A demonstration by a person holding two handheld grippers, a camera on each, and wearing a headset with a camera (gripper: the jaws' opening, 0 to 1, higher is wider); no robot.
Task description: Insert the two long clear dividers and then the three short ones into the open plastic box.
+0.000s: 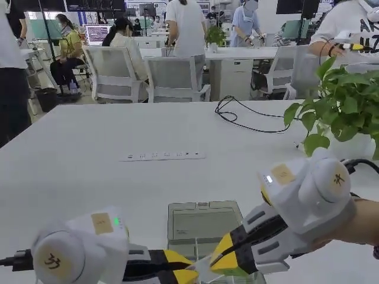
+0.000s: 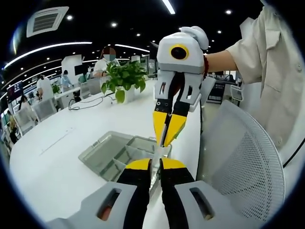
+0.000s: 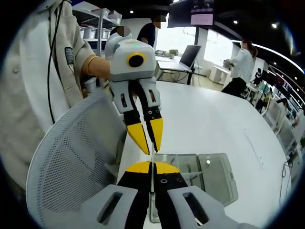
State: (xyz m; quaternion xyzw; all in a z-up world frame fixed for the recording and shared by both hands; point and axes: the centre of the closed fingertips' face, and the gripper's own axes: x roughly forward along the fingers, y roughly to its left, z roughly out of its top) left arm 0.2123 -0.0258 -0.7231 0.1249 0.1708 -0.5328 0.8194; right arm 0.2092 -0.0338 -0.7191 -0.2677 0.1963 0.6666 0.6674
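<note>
Holding clear divider [image 2: 159,151] by ends just above box [image 2: 95,153], left gripper [image 2: 155,165] and right gripper [image 2: 166,139] both clamped on it. Should keep it upright, square to box walls, lower evenly.

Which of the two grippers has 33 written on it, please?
The left gripper, at the head view's lower left; the right gripper bears another mark.

Open plastic box [image 1: 204,228], greyish clear, lid folded back flat, some compartments inside, one clear divider [image 2: 159,150], thin flat strip, upright, held just above the box's near edge
</note>
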